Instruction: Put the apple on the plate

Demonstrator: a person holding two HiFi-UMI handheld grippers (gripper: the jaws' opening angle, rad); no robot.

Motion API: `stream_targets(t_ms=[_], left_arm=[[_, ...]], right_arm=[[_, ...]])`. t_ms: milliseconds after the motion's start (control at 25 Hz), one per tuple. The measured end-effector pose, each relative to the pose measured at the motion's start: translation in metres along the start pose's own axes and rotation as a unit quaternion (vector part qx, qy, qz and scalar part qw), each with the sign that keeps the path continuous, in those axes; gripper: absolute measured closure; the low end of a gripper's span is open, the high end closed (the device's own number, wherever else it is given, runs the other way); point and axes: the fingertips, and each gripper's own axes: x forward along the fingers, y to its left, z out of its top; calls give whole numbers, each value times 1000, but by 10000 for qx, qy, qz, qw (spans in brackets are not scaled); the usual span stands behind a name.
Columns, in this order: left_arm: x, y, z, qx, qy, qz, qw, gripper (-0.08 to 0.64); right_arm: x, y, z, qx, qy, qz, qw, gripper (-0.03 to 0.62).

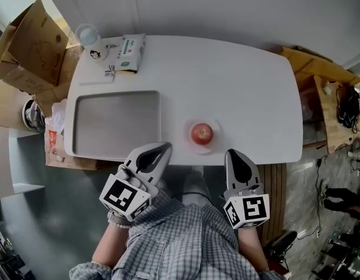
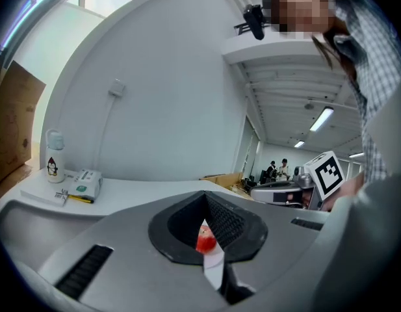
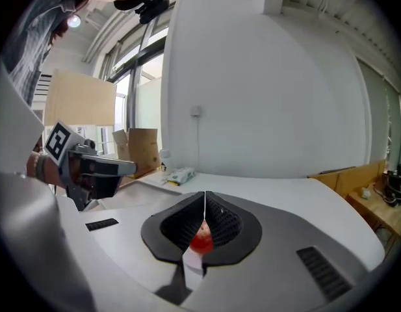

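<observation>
Ahead of both grippers spreads a white table (image 1: 244,86), its near edge running just past their tips. Beyond the left gripper (image 1: 151,157), and touching nothing else, a grey tray (image 1: 115,124) lies flat on the table's left half; the gripper's nose sits close to the tray's near right corner. Farther out to that gripper's left, off the table, stands a brown cardboard box (image 1: 34,45) with its flaps open.

The left gripper is held low at the table's edge, its marker cube (image 1: 126,196) turned up towards the head camera. Its two jaws are pressed together, with nothing between them. The right gripper (image 1: 239,167) hangs level with it, a little apart, its own marker cube (image 1: 247,210) also facing up. Its jaws too are closed tip to tip and carry nothing.

At the table's far left corner, well beyond the left gripper, a white and green packet (image 1: 126,50) lies flat, and just beside it stands a small clear bottle (image 1: 87,35).

Between the two grippers and slightly ahead of them, near the front edge of the table, rests a small white plate (image 1: 204,150). The red apple (image 1: 202,133) sits on this plate, upright, stem dimple up. Each gripper view shows it as a red spot in the narrow notch under the closed jaw tips, lying past them on the table, not in their grasp.
</observation>
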Motion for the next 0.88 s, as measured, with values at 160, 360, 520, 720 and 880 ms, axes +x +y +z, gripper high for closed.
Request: stream_targets(t_ms=[160, 360, 520, 720, 880], left_arm=[[21, 9, -11, -224, 158, 237, 9993, 555], [46, 19, -34, -398, 427, 543, 9968, 555], [59, 24, -56, -728, 708, 745, 9920, 555], [71, 32, -87, -1011, 1091, 918, 9846, 555], [77, 34, -107, -1176, 1270, 916, 9806, 554]], right_arm=[[17, -27, -11, 58, 224, 115, 9997, 571], [38, -45, -31, 20, 519, 350, 9980, 569], [52, -53, -48, 59, 728, 581, 9956, 569], [68, -58, -70, 122, 986, 793, 9919, 569], [77, -61, -86, 145, 1181, 907, 9888, 569]])
